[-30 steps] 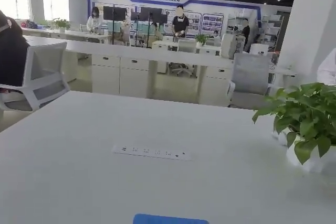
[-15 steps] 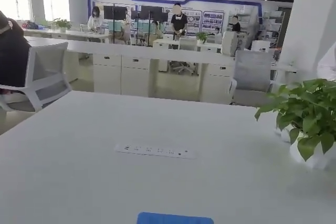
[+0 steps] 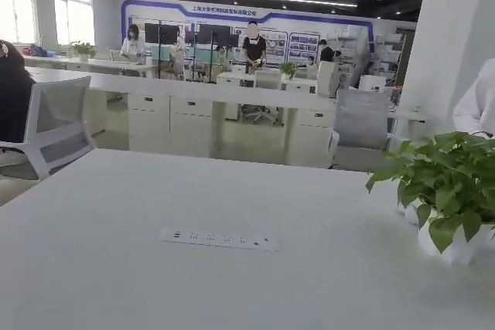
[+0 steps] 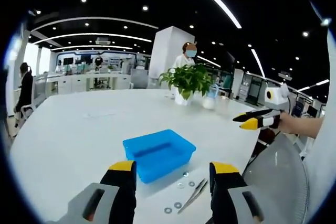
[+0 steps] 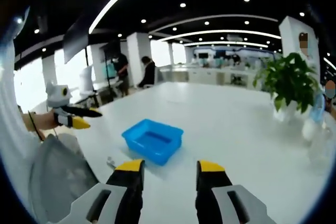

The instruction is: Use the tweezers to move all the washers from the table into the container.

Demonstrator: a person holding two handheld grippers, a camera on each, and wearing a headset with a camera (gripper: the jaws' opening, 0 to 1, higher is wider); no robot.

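**Nothing is in the box yet**

Look at the left gripper view. Your left claw is at the bottom of the frame. Its two jaws are wide apart and it holds nothing. Just above it, in the low middle, sits the blue container. I can see no rings inside it.

The washers lie on the white table, just beside the box, toward the lower right of the frame. There are a few of them, small and shiny. The tweezers lie among them, and no claw touches them.

In the right gripper view, your right claw is at the bottom of the frame. Its jaws are apart too, and it is empty.

So I think the job is only at its start. You need to pick up the tweezers first. Then every washer has to go into the box, one by one.
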